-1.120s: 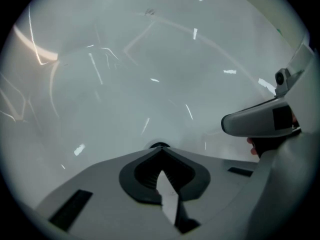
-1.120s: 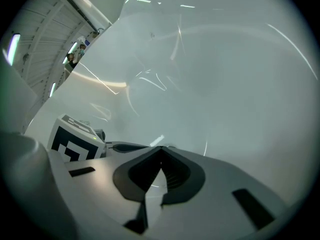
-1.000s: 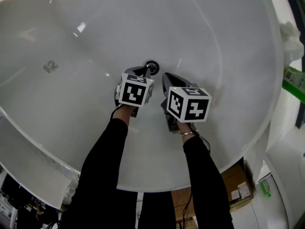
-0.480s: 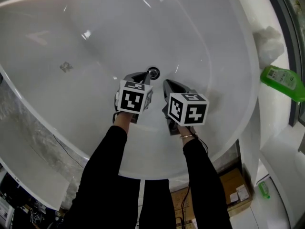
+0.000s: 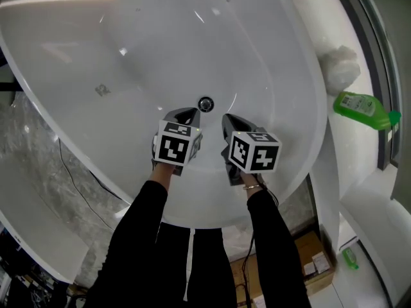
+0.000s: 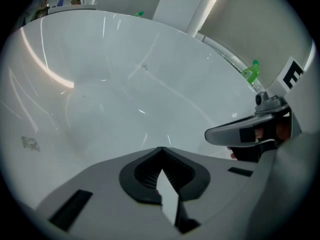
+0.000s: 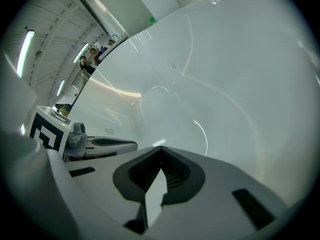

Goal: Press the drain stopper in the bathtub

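The round chrome drain stopper (image 5: 205, 103) sits in the floor of the white oval bathtub (image 5: 77, 56). My left gripper (image 5: 191, 114) hangs just short of the stopper on its near left, jaws shut and empty. My right gripper (image 5: 228, 120) is beside it, to the near right of the stopper, also shut and empty. In the left gripper view the shut jaws (image 6: 160, 150) face bare tub wall, with the right gripper (image 6: 240, 131) at the right edge. The right gripper view shows shut jaws (image 7: 161, 149) and the left gripper (image 7: 107, 145) at left. Neither gripper view shows the stopper.
A green bottle (image 5: 363, 108) lies on the ledge right of the tub, with a crumpled white lump (image 5: 338, 69) behind it. A small grey mark (image 5: 101, 90) is on the tub floor at left. A cardboard box (image 5: 311, 258) stands on the floor below.
Both grippers have drawn back from the drain; the left tip, over the stopper a second ago, now stands apart from it. The head view has pulled back, showing the whole tub.
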Demonstrator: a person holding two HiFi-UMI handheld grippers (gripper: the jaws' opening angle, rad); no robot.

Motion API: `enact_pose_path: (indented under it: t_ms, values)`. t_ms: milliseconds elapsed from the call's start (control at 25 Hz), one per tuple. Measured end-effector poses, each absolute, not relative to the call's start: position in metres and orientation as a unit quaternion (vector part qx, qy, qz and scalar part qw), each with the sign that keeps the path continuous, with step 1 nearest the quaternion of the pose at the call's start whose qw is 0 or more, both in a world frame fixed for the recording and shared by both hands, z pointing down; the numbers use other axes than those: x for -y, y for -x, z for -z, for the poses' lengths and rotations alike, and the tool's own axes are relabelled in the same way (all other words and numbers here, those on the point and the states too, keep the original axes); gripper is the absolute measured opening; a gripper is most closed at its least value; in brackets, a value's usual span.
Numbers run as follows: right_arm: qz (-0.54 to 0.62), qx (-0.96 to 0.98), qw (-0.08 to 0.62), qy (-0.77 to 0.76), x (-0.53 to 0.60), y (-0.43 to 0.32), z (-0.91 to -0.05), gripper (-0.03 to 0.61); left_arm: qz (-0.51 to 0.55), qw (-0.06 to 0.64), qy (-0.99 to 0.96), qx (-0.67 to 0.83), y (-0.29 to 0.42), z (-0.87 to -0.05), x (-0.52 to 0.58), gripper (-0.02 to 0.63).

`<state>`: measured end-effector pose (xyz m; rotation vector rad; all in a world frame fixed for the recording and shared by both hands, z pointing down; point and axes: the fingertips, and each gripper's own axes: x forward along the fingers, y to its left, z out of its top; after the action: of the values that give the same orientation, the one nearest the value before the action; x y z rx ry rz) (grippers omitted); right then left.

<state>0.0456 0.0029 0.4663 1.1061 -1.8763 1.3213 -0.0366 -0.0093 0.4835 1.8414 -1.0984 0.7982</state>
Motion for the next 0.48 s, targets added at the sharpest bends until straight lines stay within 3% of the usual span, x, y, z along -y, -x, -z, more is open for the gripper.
enact_pose_path:
  t_ms: [480]
  values:
    - [-0.479, 0.721, 0.297, -0.403, -0.025, -0.042, -0.435, 0.002, -0.304, 0.404, -0.738, 0.447, 0.042, -0.441, -0.007, 0.008]
